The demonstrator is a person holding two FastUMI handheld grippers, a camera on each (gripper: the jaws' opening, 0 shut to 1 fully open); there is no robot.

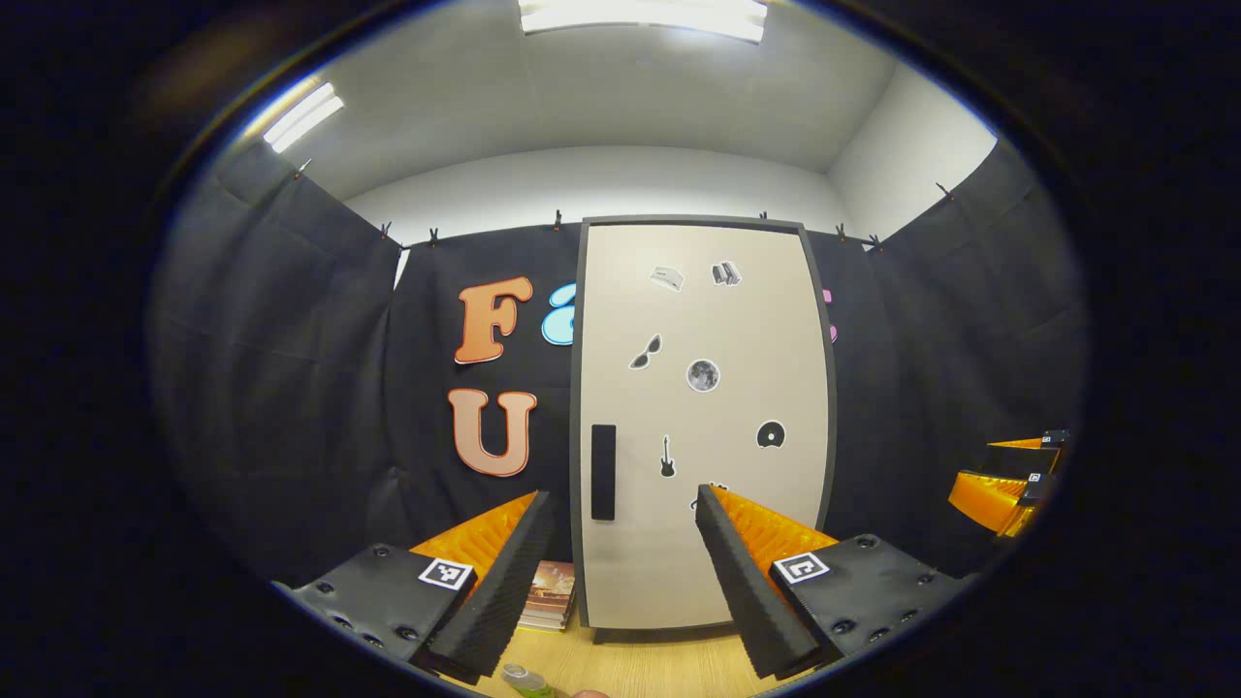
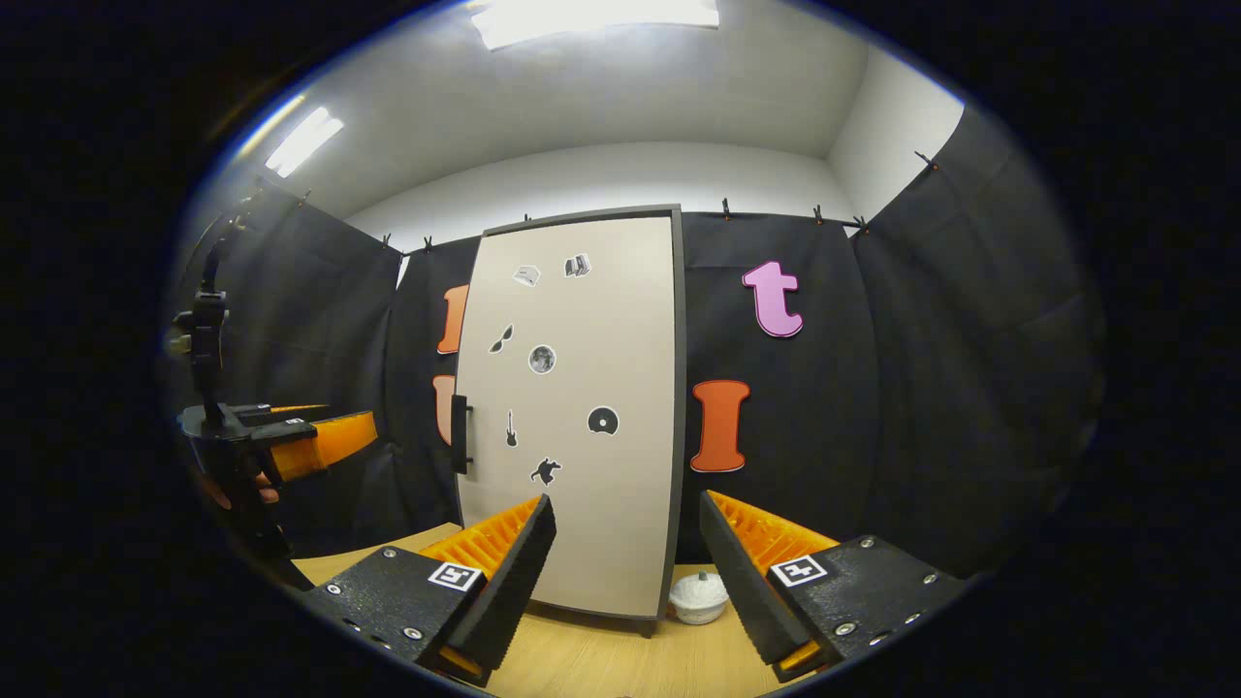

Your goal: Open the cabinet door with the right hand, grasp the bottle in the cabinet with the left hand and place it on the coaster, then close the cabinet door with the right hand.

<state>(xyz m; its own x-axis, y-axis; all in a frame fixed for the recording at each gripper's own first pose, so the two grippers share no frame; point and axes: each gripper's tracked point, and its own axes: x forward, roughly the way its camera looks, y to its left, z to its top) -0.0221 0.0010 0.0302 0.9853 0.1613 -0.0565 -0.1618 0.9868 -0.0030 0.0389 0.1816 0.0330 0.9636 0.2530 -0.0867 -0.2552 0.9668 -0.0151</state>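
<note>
A small stack of books [image 1: 549, 596] lies on the light wooden tabletop [image 1: 640, 664], just left of the cabinet's foot and close against the black cloth wall. In the right gripper view a small white lidded pot [image 2: 699, 596] sits on the tabletop by the cabinet's lower right corner, beneath bright ceiling light panels [image 2: 591, 17]

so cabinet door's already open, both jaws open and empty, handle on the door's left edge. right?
Not quite: the door is shut, sitting flush in its frame in the left gripper view, and in the right gripper view too. The rest holds: left gripper and right gripper are open and empty, and the handle is on the door's left edge.
</note>
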